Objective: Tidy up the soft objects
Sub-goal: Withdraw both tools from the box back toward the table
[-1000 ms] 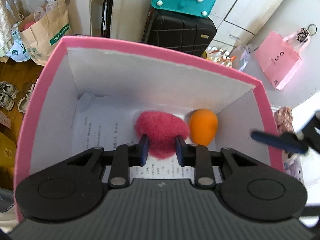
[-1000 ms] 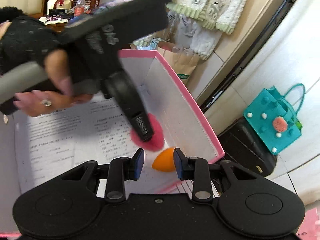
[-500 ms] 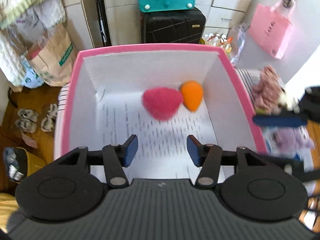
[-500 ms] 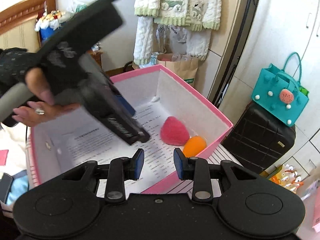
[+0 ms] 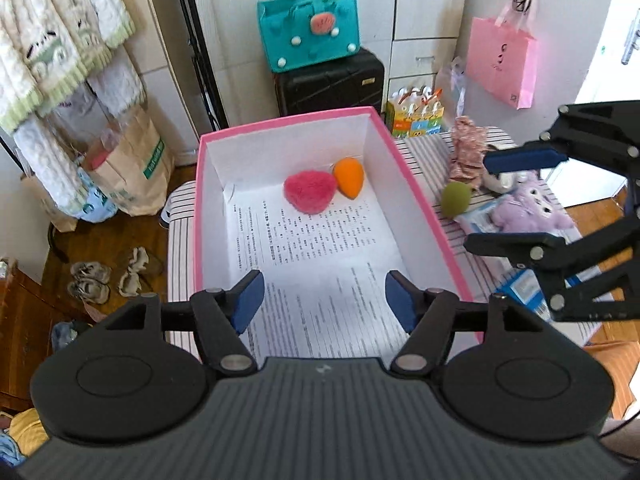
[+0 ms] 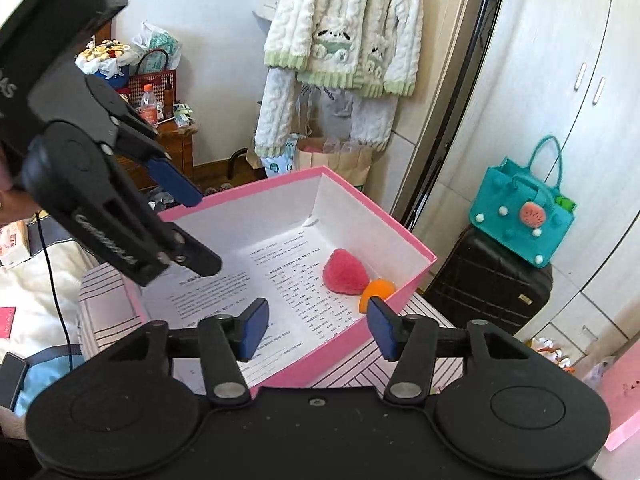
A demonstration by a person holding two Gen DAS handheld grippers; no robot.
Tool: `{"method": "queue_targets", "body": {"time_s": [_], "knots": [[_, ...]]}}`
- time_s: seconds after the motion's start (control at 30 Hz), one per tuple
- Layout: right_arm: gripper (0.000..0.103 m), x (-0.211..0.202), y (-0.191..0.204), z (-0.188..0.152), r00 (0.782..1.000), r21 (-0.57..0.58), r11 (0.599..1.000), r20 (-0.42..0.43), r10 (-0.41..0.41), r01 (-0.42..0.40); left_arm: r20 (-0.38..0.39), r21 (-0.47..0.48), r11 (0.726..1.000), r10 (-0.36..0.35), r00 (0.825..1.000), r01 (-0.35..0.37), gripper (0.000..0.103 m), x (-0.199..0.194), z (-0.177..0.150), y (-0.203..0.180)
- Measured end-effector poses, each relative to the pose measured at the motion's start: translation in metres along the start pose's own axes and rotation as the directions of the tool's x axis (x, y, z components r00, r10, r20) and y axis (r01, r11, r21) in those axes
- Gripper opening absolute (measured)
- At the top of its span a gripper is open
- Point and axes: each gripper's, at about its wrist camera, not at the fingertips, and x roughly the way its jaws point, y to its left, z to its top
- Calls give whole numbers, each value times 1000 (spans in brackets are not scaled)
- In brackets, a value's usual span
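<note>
Ahead of the left claw [image 5: 324, 300], a box [image 5: 416, 208] is set on a striped surface [image 5: 424, 160], with a printed sheet [image 5: 320, 256] laid inside it. Two soft pieces, a fuzzy one [image 5: 309, 192] and an egg-shaped one [image 5: 349, 177], are tucked touching in the box's far end. Off to the claw's right, outside the box, another egg-shaped piece [image 5: 456, 199] and a plush toy [image 5: 528, 210] are found beside the right claw [image 5: 516, 196].

Pink box [image 5: 412, 196] open on top; its near floor holds only printed paper. Far corner blocked by red plush [image 5: 309, 197] touching orange sponge [image 5: 349, 178]. Beside its right wall: green sponge [image 5: 456, 199], purple plush [image 5: 528, 212].
</note>
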Motion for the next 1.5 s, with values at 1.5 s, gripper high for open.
{"method": "queue_targets", "body": {"time_s": [1.5], "knots": [[95,-113,34,-162,997,253,967,-75,-18,36,40,277,954,-128,991,112,102,-61,-108,-129]]}}
